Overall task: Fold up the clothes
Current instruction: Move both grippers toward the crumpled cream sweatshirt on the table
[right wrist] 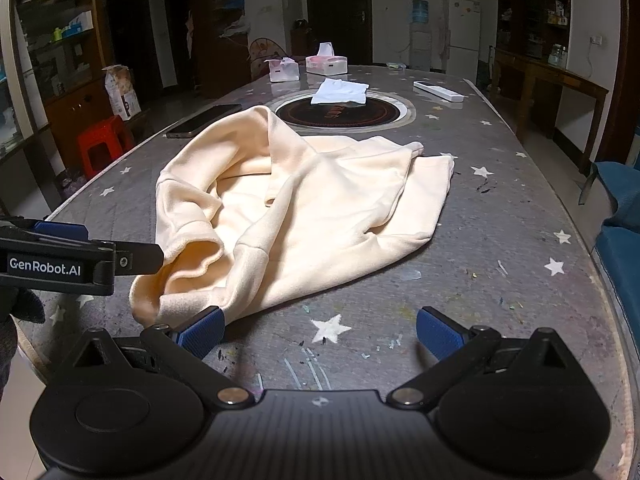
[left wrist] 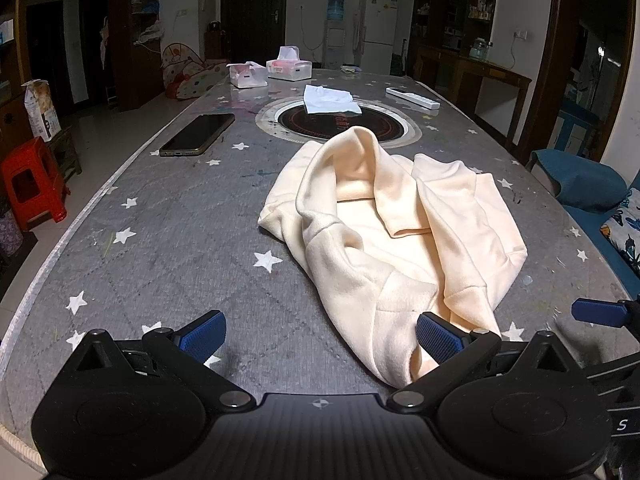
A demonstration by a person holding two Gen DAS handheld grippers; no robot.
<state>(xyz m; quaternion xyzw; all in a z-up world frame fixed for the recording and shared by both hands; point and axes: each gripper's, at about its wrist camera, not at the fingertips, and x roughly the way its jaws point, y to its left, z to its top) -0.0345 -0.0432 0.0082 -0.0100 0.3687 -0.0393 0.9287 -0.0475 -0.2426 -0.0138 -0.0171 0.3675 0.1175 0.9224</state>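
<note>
Both claws, left claw and right claw, are gaping wide, gripping nothing; the crumpled garment is lying just ahead on the counter, risking pinching several layers together.

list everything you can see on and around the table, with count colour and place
garment: 1, cream, crumpled at table centre
phone: 1, black, left side of the table
white cloth: 1, white, on the round inset
round inset: 1, black, mid table
tissue boxes: 2, white-pink, far end
remote: 1, white, far right
table: 1, grey with stars
stool: 1, red, floor left
left gripper: 1, black with blue pads, open
right gripper: 1, same, open
</note>
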